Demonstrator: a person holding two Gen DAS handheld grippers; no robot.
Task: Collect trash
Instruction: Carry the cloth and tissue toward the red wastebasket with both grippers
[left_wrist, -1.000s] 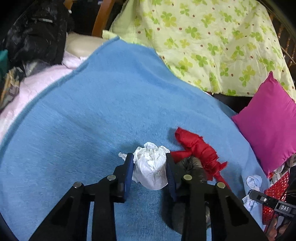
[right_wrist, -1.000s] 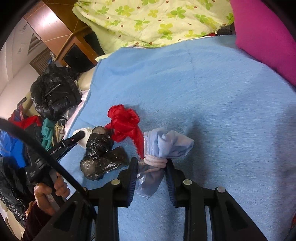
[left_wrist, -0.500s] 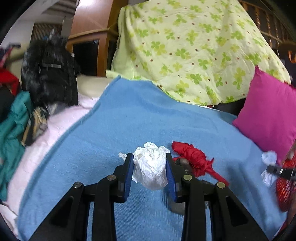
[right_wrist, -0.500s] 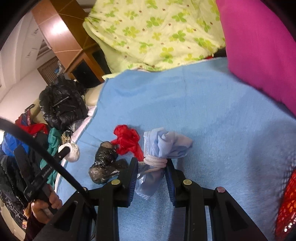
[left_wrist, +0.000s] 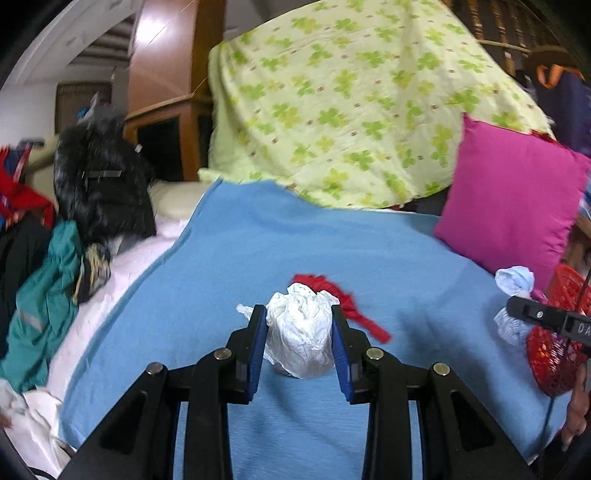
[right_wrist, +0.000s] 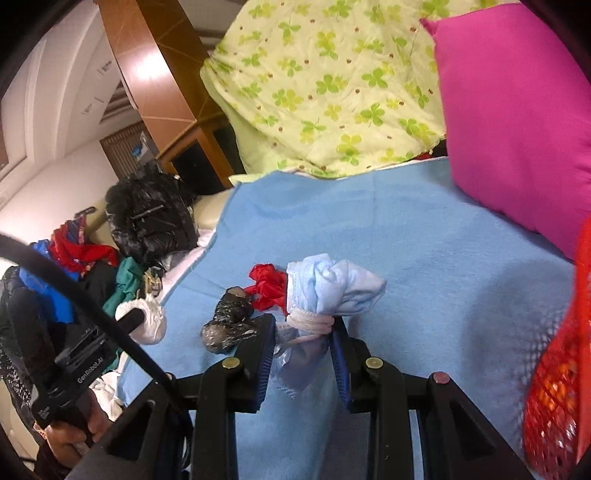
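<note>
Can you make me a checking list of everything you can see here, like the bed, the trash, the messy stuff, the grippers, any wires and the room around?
Surface: blue blanket spread over a bed.
Job's things: white plastic wad, pale blue tied bundle, red scrap and black plastic wad lying on the blanket; red mesh basket at the right.
Clutter: pile of clothes and black jacket on the left.
Grippers: left gripper shut on the white wad; right gripper shut on the blue bundle.
Cables: black cable near the left gripper.
Surroundings: pink pillow, clover-print quilt, wooden cabinet.
</note>
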